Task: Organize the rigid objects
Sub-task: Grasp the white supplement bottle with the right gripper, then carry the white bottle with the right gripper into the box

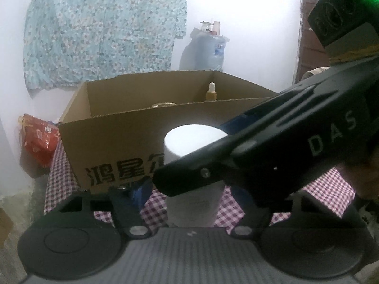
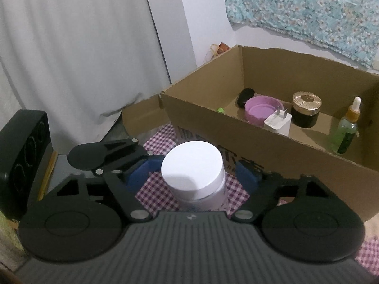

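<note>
A white-lidded jar (image 2: 193,174) stands on the checked cloth between the blue pads of my right gripper (image 2: 196,172), whose jaws stand open on either side of it, apart from it. In the left wrist view the same jar (image 1: 191,144) stands between my left gripper's open fingers (image 1: 187,189), with the right gripper's black body (image 1: 272,149) crossing in front of it. The cardboard box (image 2: 272,156) stands just behind the jar. It holds a purple lid (image 2: 263,107), a white charger (image 2: 278,123), a dark gold-lidded jar (image 2: 305,111) and a green dropper bottle (image 2: 347,132).
A black speaker (image 2: 21,156) stands at the left edge. A red bag (image 1: 39,142) lies left of the box. A water jug (image 1: 213,52) stands by the far wall. A flowered cloth (image 1: 101,28) hangs on the wall.
</note>
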{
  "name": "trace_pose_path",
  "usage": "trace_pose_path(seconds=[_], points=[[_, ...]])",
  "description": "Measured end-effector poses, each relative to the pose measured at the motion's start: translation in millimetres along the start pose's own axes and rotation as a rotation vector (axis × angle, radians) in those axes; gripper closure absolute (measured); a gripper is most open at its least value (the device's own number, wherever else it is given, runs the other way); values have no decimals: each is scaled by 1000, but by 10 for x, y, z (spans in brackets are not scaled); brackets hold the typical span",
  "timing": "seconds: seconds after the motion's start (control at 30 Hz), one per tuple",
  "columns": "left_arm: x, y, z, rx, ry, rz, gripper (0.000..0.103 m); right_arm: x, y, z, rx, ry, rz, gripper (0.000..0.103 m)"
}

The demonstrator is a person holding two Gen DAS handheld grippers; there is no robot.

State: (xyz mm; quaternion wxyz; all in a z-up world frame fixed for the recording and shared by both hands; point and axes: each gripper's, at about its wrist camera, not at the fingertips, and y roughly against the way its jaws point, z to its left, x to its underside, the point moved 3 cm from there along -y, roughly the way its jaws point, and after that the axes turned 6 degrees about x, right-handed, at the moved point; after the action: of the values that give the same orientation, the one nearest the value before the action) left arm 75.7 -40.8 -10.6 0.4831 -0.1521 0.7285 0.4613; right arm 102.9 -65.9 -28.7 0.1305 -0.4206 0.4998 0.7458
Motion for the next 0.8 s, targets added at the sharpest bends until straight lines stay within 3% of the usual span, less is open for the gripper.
trace_pose_path(seconds=[0.2, 0.53, 0.8], points=[[-9, -6, 24, 16, 13, -6, 48, -14, -37, -12, 8, 11, 16, 45], [-81, 96, -64, 19, -4, -33, 49, -53, 118, -25, 17, 14, -1, 48], [-591, 434, -171, -3, -38, -107, 49, -434, 610, 57, -4, 43, -108, 48]])
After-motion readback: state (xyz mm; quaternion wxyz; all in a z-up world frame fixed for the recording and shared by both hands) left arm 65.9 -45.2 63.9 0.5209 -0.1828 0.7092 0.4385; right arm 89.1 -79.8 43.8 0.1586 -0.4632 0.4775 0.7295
